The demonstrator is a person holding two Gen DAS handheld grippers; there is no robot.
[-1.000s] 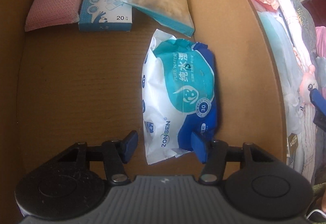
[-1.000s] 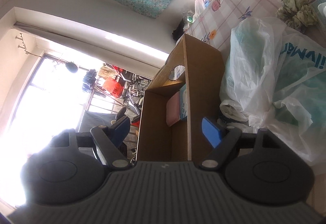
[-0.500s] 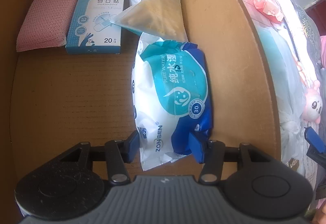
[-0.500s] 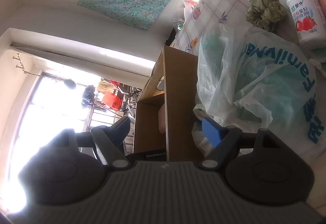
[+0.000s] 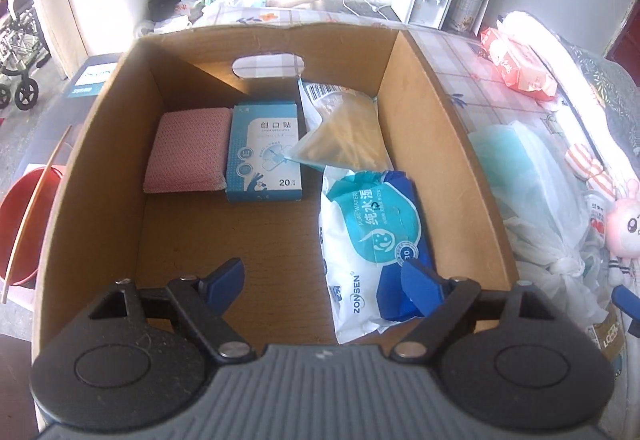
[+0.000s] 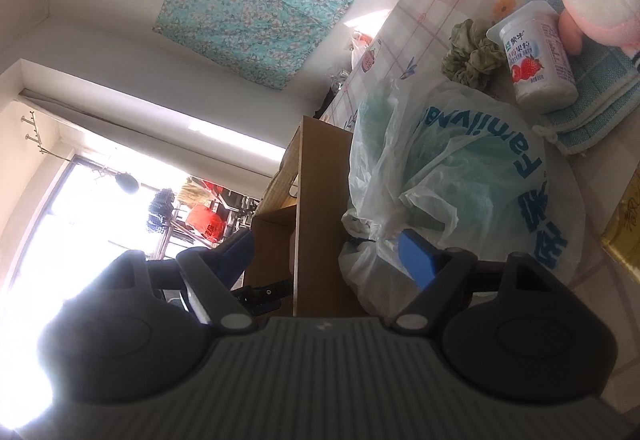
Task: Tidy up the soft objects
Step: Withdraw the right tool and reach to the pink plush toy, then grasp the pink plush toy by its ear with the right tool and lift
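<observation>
Left gripper (image 5: 322, 278), jaws just opened wide, hangs empty above the wipes pack (image 5: 370, 246) in the cardboard box (image 5: 452, 160); right gripper (image 6: 328, 254) wide, empty, plastic bag (image 6: 460, 176) ahead

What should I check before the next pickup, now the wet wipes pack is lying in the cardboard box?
1. Wet wipes pack let go and lying on the floor of the cardboard box: ok.
2. Left gripper jaws, just opened wide, nothing pressed: ok.
3. Right gripper jaws open and empty: ok.
4. Free floor left in the box beside the pack: ok.
5. Tied plastic bag right ahead of the right gripper, reachable: ok.
6. What the bag holds: cannot tell.
</observation>
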